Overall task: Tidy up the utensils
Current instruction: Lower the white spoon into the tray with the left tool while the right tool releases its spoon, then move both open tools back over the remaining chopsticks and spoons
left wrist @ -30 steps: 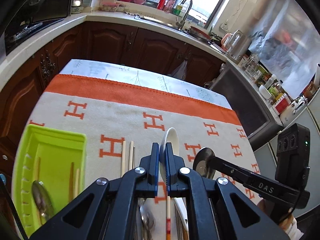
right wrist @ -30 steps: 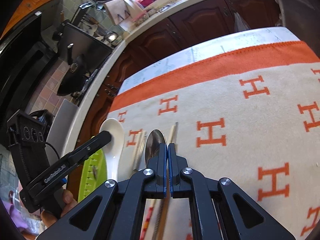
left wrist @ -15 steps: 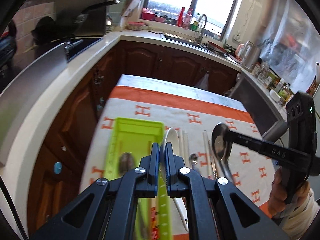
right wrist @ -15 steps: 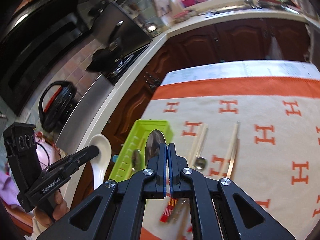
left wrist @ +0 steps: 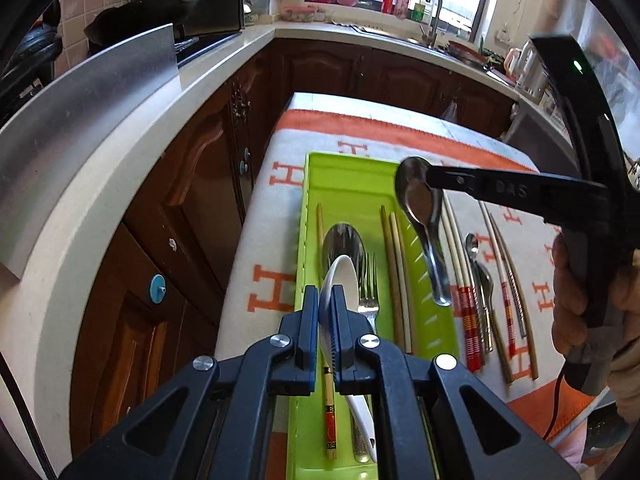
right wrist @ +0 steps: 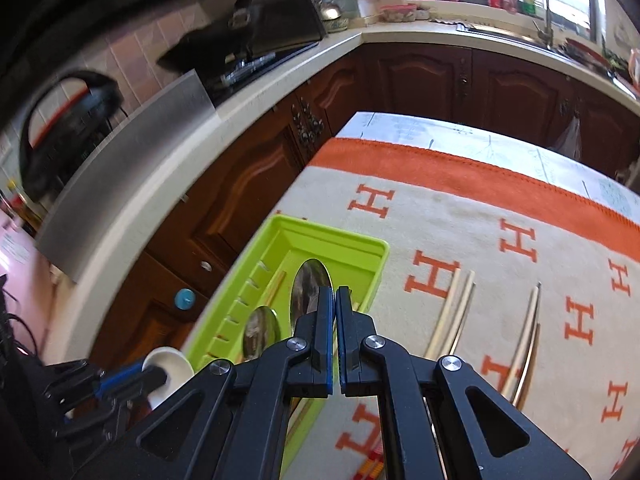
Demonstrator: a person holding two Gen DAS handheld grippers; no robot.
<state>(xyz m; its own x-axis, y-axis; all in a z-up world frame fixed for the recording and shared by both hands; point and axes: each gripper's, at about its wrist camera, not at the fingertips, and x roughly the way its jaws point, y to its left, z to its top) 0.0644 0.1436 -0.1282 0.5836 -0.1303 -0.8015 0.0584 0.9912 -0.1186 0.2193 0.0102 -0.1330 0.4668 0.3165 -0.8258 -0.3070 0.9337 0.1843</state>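
Note:
My left gripper (left wrist: 327, 292) is shut on a white ceramic spoon (left wrist: 340, 276) and hangs over the lime-green tray (left wrist: 352, 176). In the tray lie a metal spoon (left wrist: 342, 240), a fork (left wrist: 368, 280) and wooden chopsticks (left wrist: 394, 264). My right gripper (left wrist: 434, 178) reaches in from the right, shut on a metal spoon (left wrist: 420, 204) whose handle hangs down over the tray's right rim. The right wrist view shows the right gripper (right wrist: 334, 292) shut on that metal spoon (right wrist: 308, 292) above the tray (right wrist: 360, 248). The left gripper (right wrist: 152, 378) with the white spoon (right wrist: 170, 362) shows at the lower left.
Right of the tray, on the orange-and-cream cloth (left wrist: 280, 208), lie red-handled chopsticks (left wrist: 460, 272), a small spoon (left wrist: 474, 248) and more chopsticks (left wrist: 508, 272). Loose chopsticks (right wrist: 452, 312) also show in the right wrist view. The table's left edge drops to dark wooden cabinets (left wrist: 192, 184).
Both grippers have travelled left from over the cloth to above the green tray, each still carrying its spoon. The right gripper has rolled, so its spoon handle now hangs down.

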